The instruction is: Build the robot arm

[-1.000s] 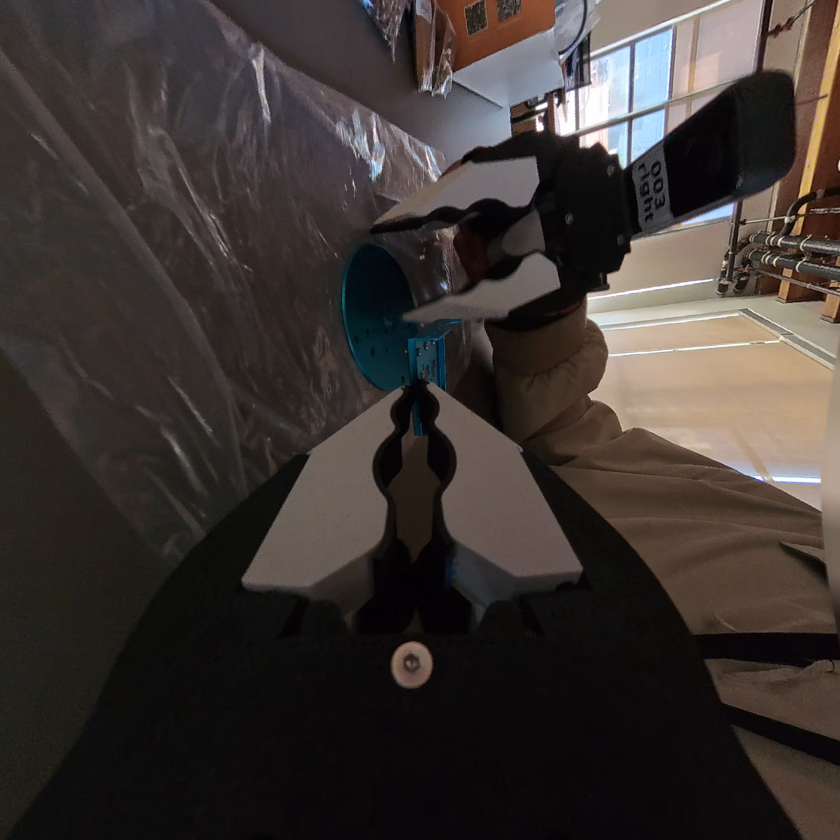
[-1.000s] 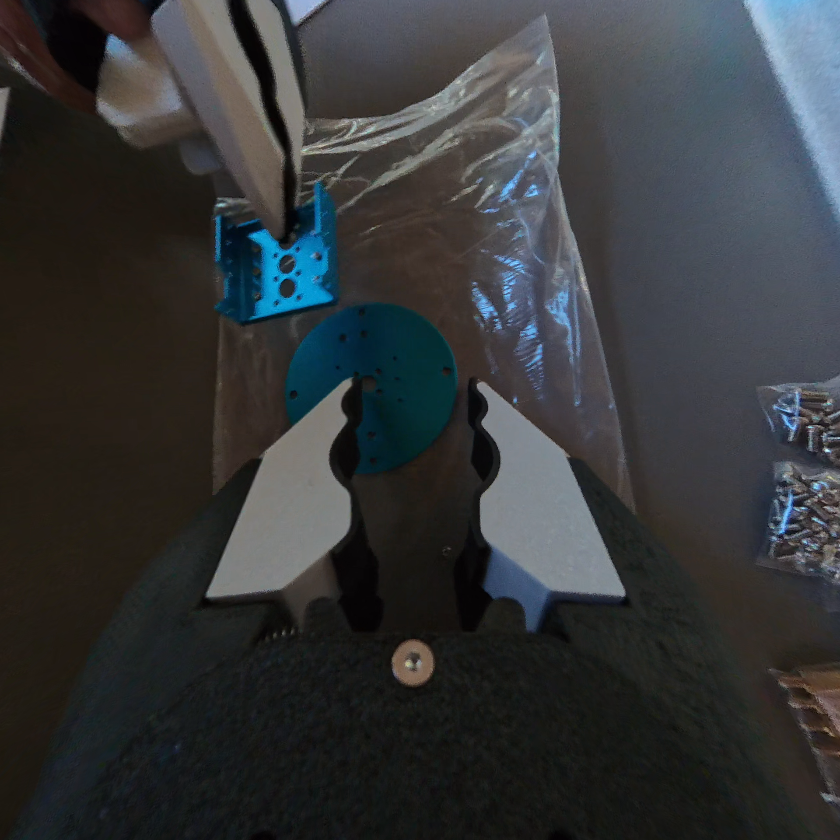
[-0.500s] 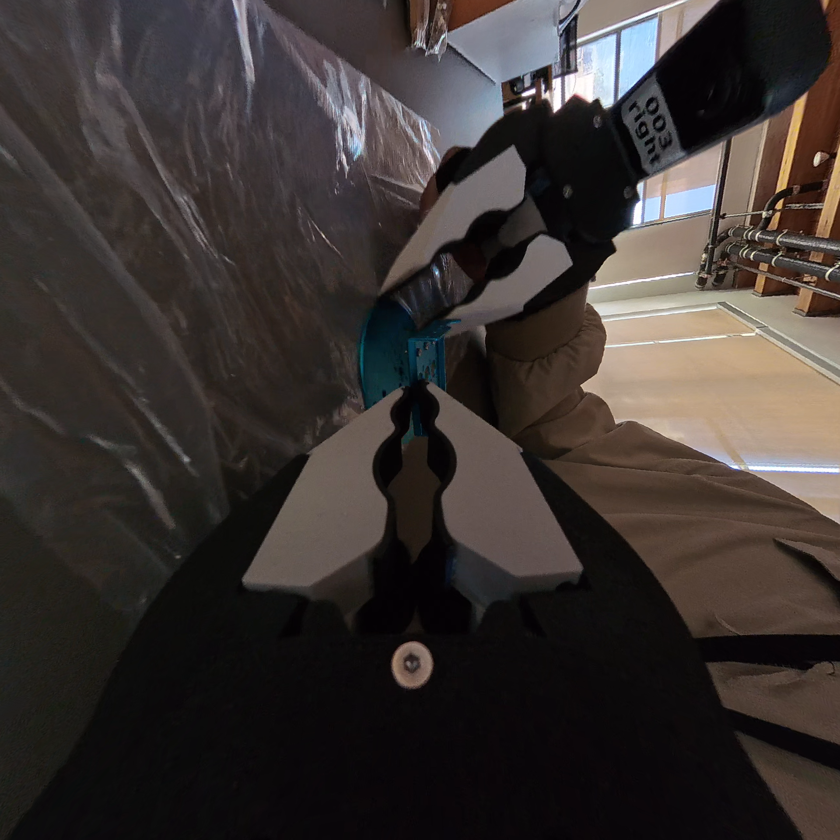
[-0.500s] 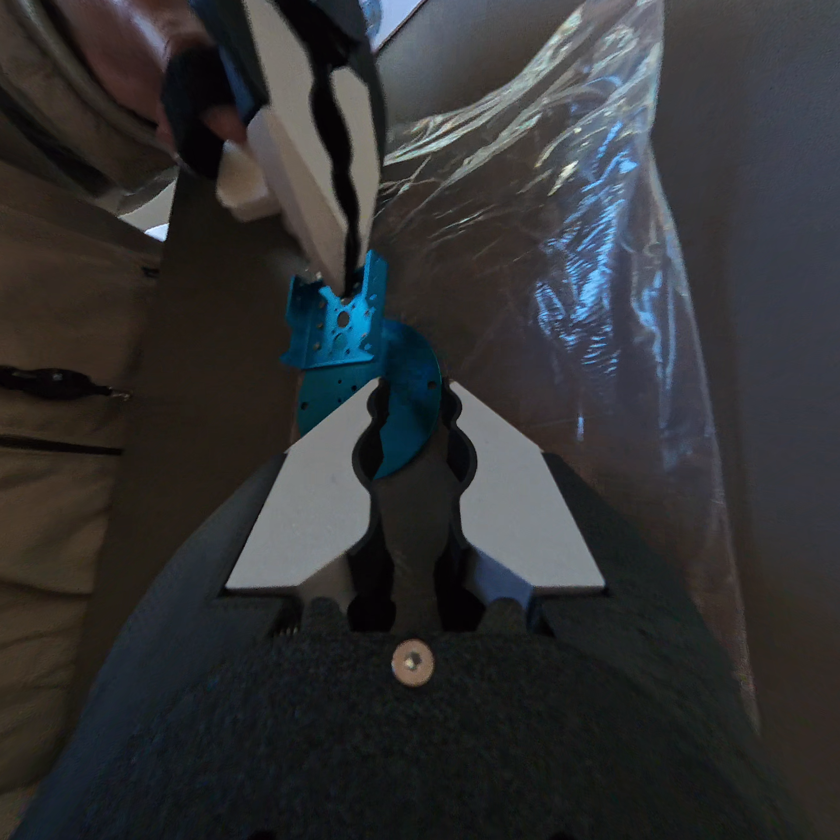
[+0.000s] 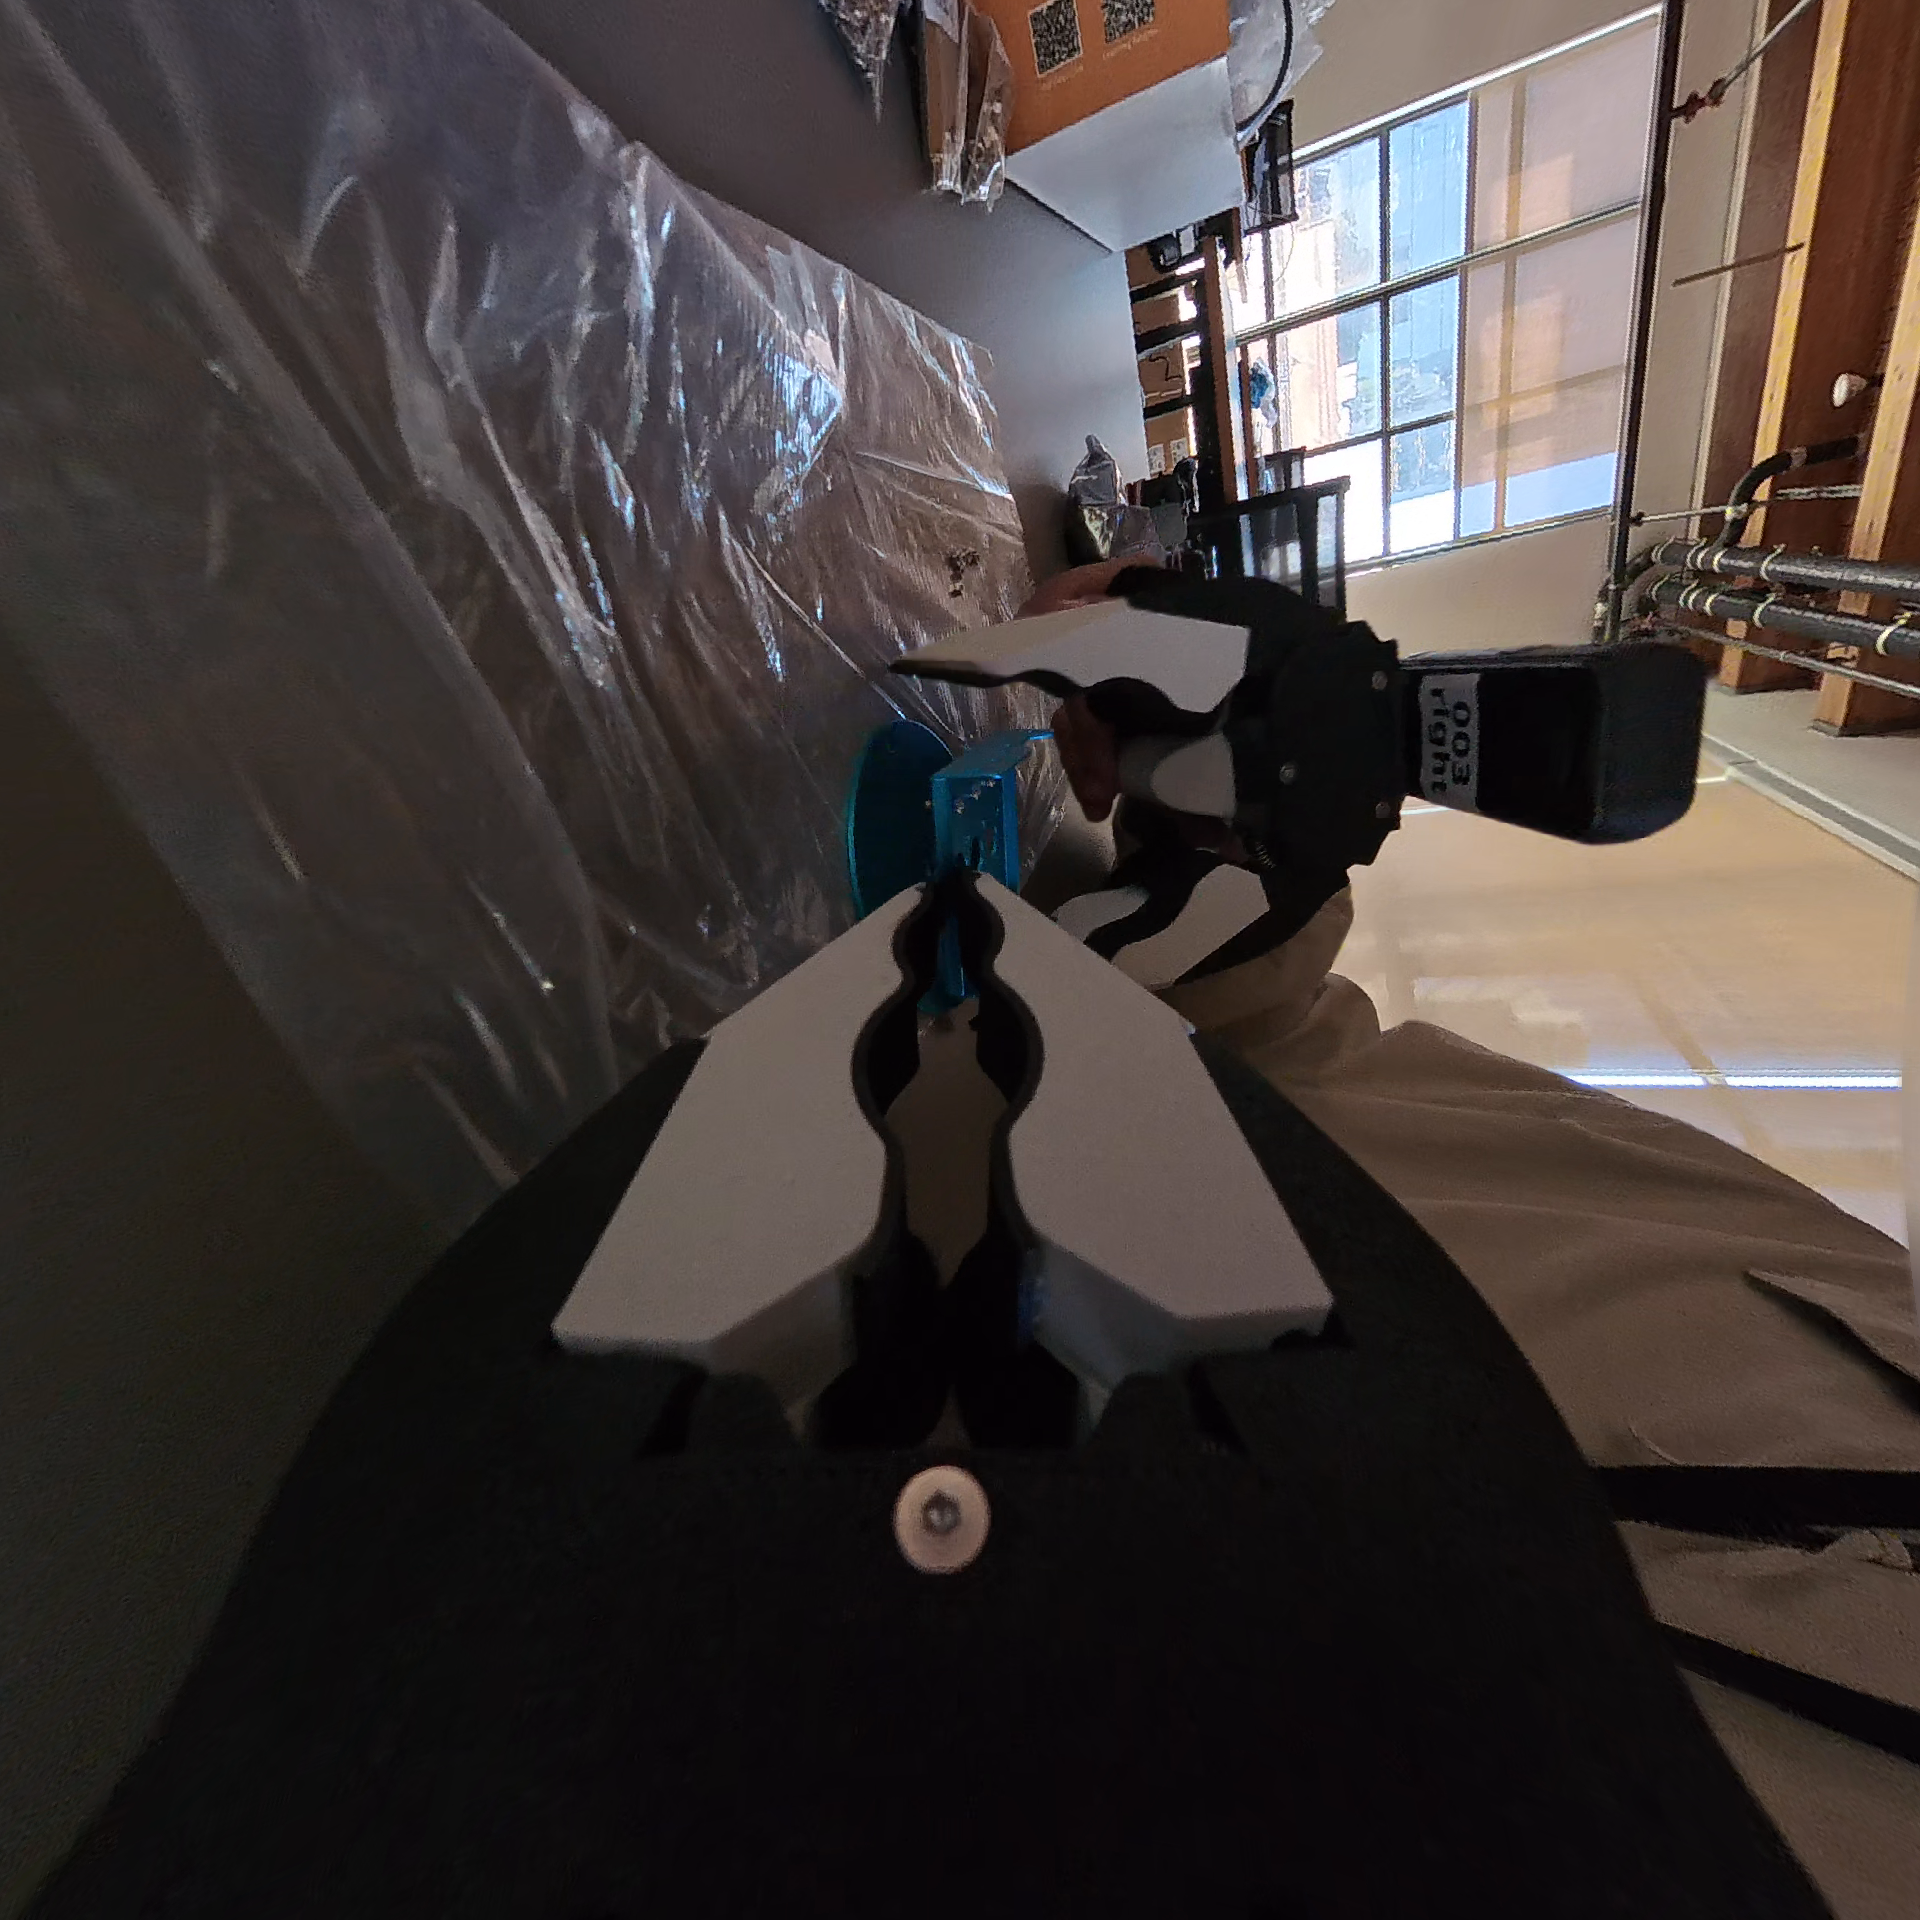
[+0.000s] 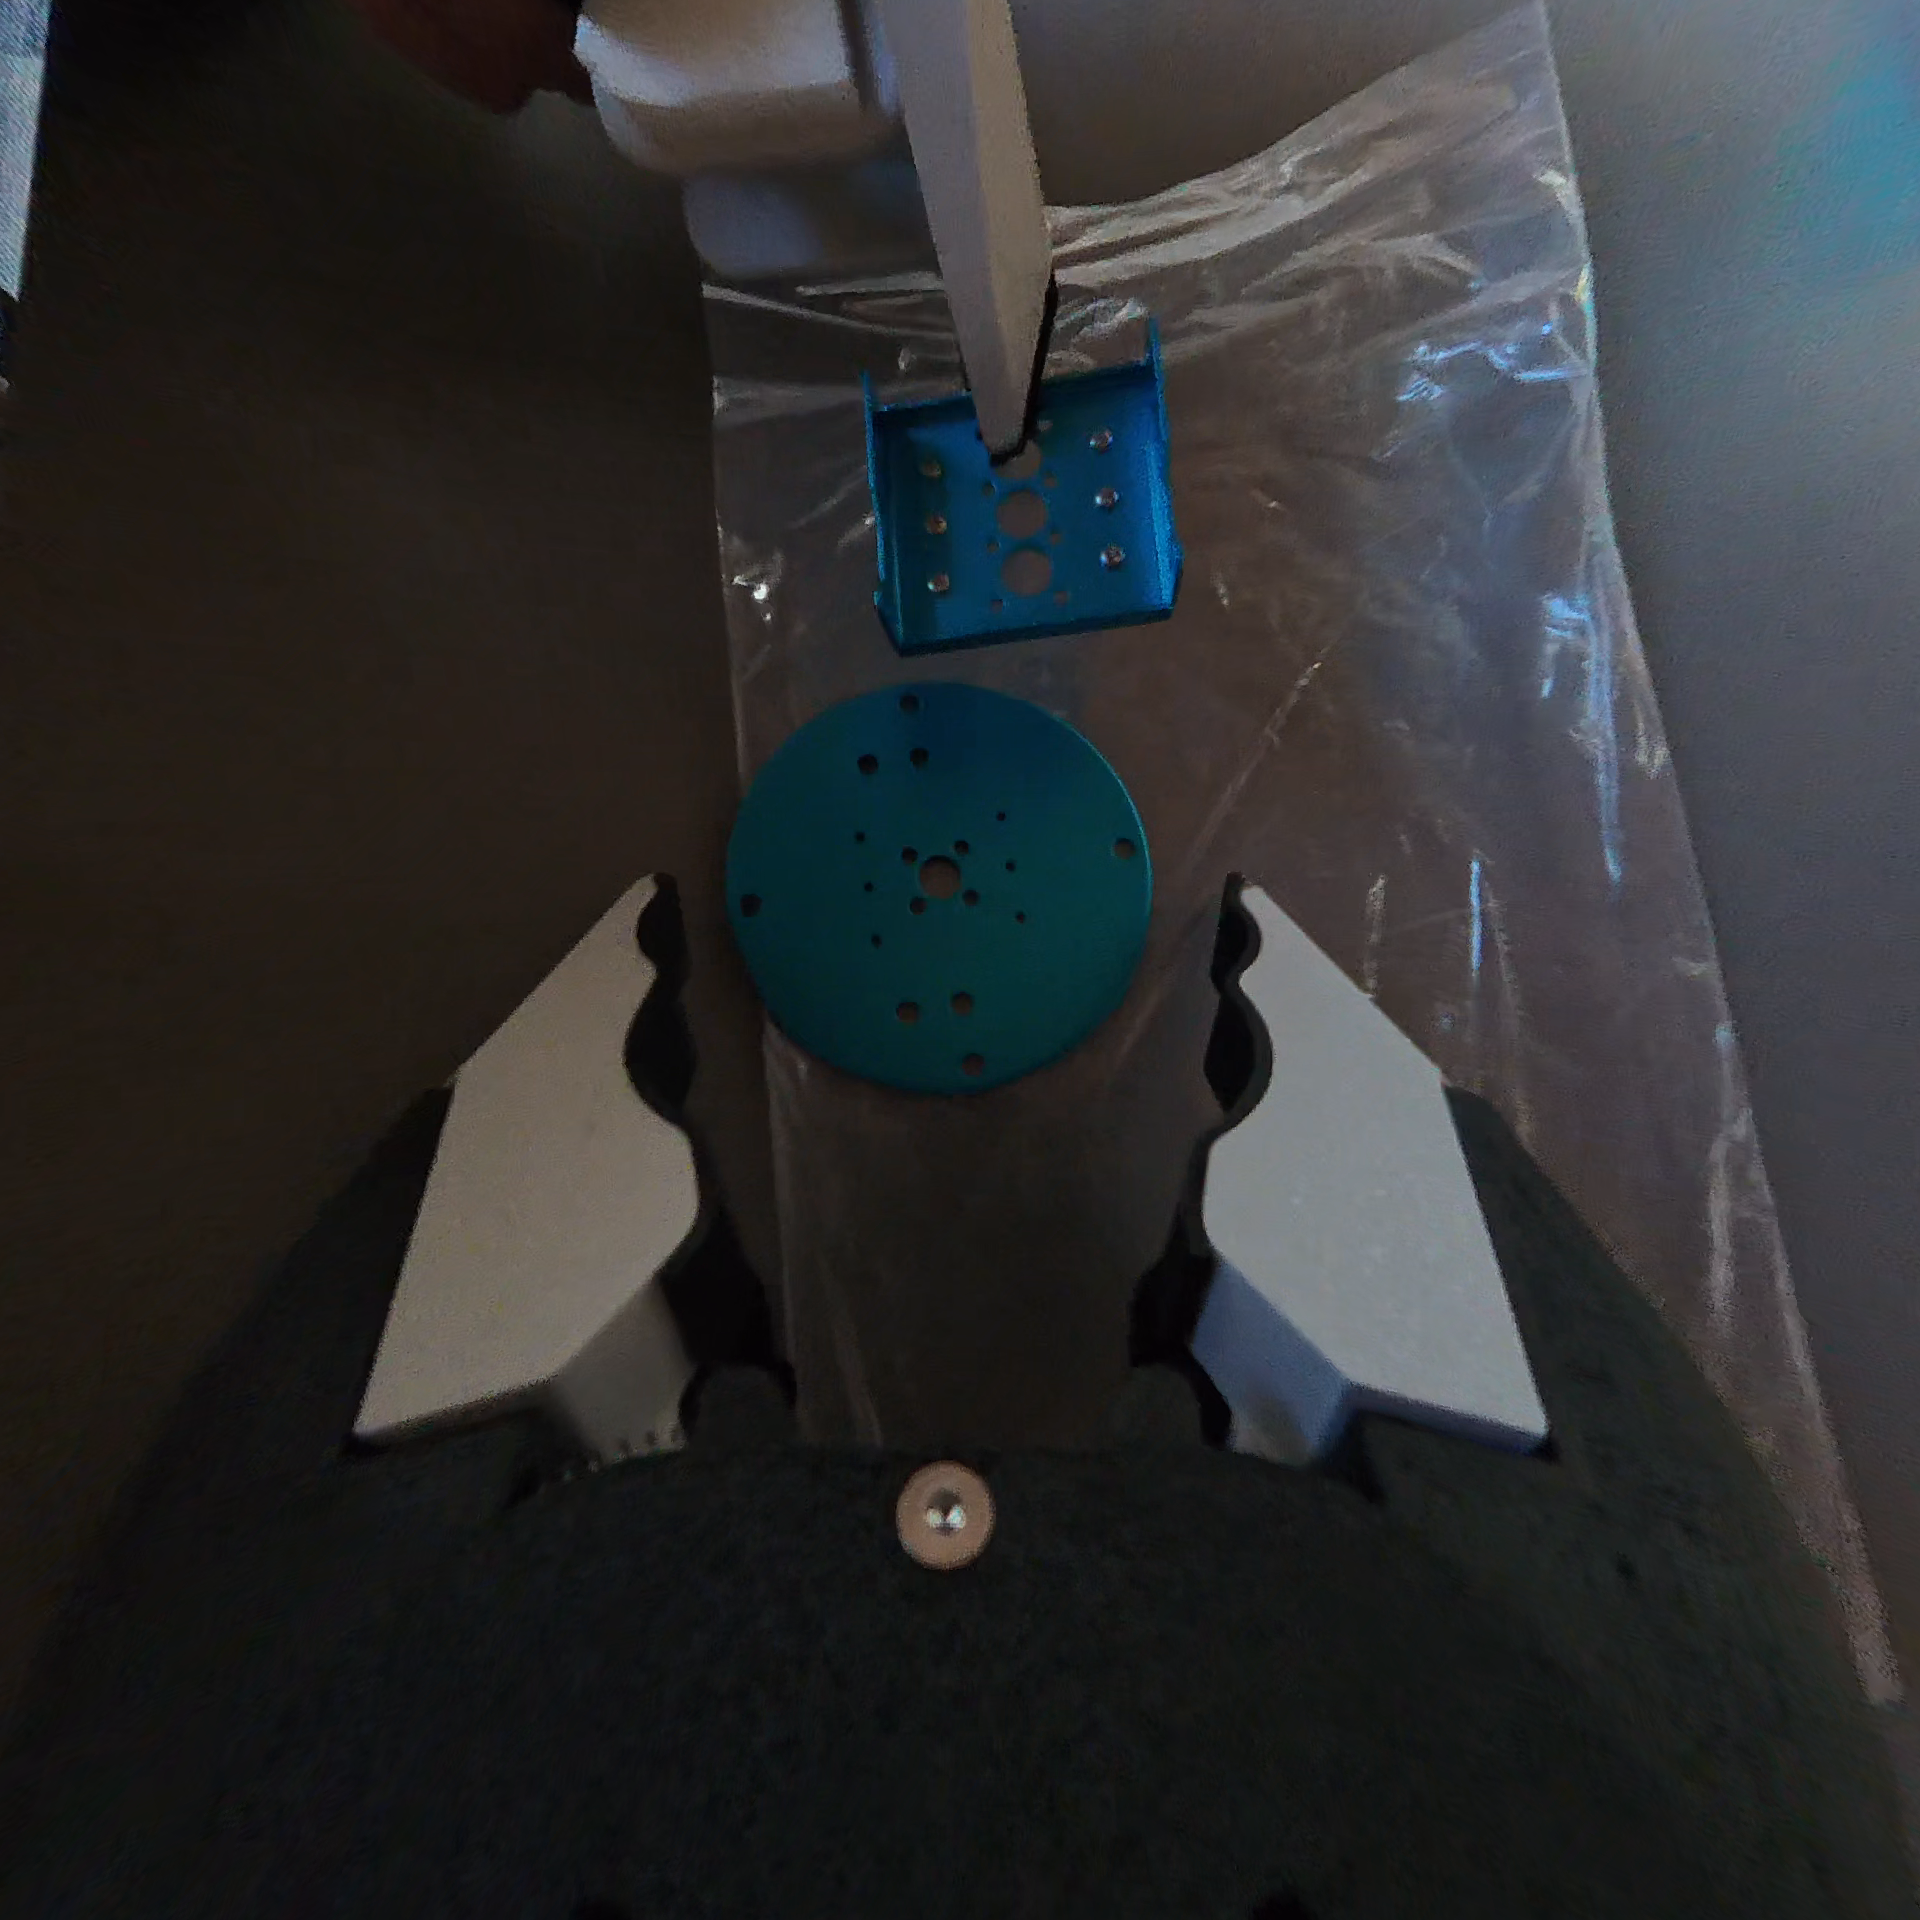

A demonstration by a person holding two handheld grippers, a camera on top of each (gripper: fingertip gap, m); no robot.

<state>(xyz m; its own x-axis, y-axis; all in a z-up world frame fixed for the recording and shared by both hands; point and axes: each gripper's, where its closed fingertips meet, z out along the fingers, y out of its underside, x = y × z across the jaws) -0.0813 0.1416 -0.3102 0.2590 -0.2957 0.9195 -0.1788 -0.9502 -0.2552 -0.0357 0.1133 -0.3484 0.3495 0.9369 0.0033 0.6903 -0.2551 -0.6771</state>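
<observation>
My left gripper (image 5: pixel 958 883) is shut on the edge of a blue U-shaped bracket (image 5: pixel 975 821) with many holes and holds it upright over a clear plastic bag (image 5: pixel 520 540). The right wrist view shows the bracket (image 6: pixel 1023 530) pinched at its far edge by the left gripper's fingers (image 6: pixel 987 260). A round teal disc (image 6: pixel 940 899) with holes lies flat on the bag (image 6: pixel 1403 727), just in front of the bracket. My right gripper (image 6: pixel 942 883) is wide open, a fingertip on each side of the disc, touching nothing. The disc (image 5: pixel 883 800) shows behind the bracket in the left wrist view.
The dark grey table (image 6: pixel 364 623) lies under the bag. At its far end stand a cardboard box (image 5: pixel 1091 62) and small bags of hardware (image 5: pixel 956 104). A person's beige sleeve and clothing (image 5: pixel 1507 1195) are at the right. Beyond are windows and wall pipes (image 5: pixel 1766 582). The left gripper's tips are roughly 7 centimetres from the right gripper's.
My right gripper has opened wide and the disc, tilted up between its fingers half a second ago, now lies flat on the bag. The left gripper still holds the bracket.
</observation>
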